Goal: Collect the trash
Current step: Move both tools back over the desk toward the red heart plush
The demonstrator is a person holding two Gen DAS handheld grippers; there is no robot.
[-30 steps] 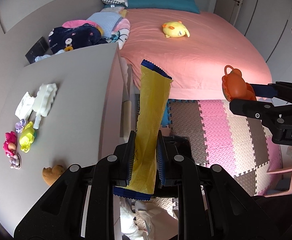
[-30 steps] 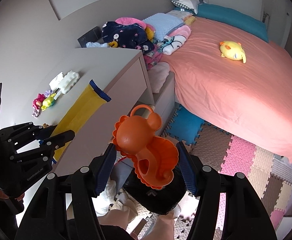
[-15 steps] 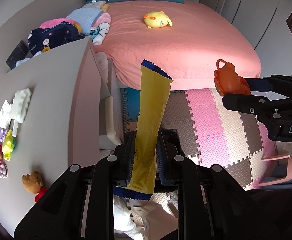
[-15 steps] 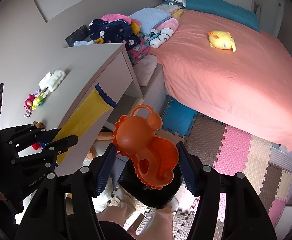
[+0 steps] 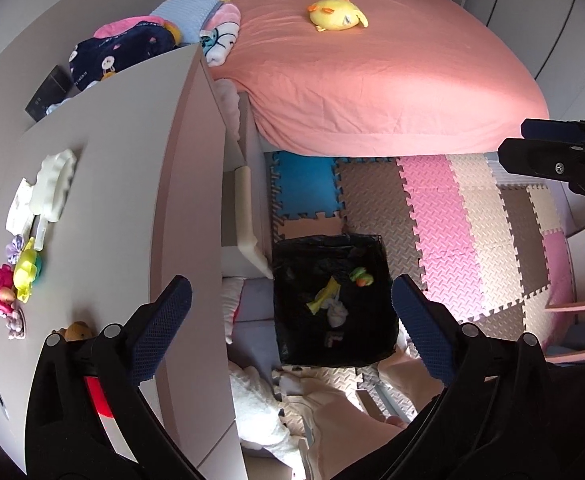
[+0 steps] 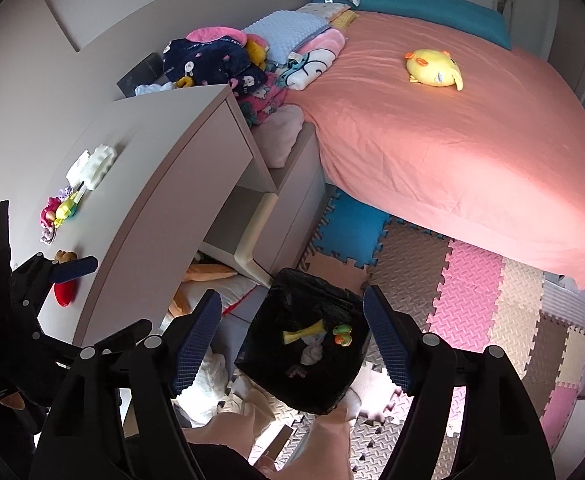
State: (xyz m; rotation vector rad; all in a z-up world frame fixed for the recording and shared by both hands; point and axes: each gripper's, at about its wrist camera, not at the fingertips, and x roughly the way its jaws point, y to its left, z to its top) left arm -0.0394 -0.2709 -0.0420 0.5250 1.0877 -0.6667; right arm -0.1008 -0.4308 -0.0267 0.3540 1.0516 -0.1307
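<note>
No writing can be read anywhere, not even on the small scrap at the bottom of the bin.

The black-lined trash bin point(image 5: 332, 300) stands on the foam floor mats point(image 5: 444, 220), just beside the pale surface point(image 5: 104, 208) and its open shelf, with the pink bed point(image 5: 372, 80) beyond. In the bin lie the yellow wrapper point(image 5: 324, 295), an orange and green toy point(image 5: 361, 277) and a white crumpled scrap point(image 5: 337, 314). Small toys sit along the surface's left edge; a yellow plush point(image 5: 337, 14) rests on the bed. Nothing blocks the bin's mouth.

The left claw point(image 5: 292, 312) hangs over the bin, its jaws just sprung wide, released, nothing between them. The right claw point(image 6: 292, 334) has also just been opening and stands apart, empty, above the bin.
</note>
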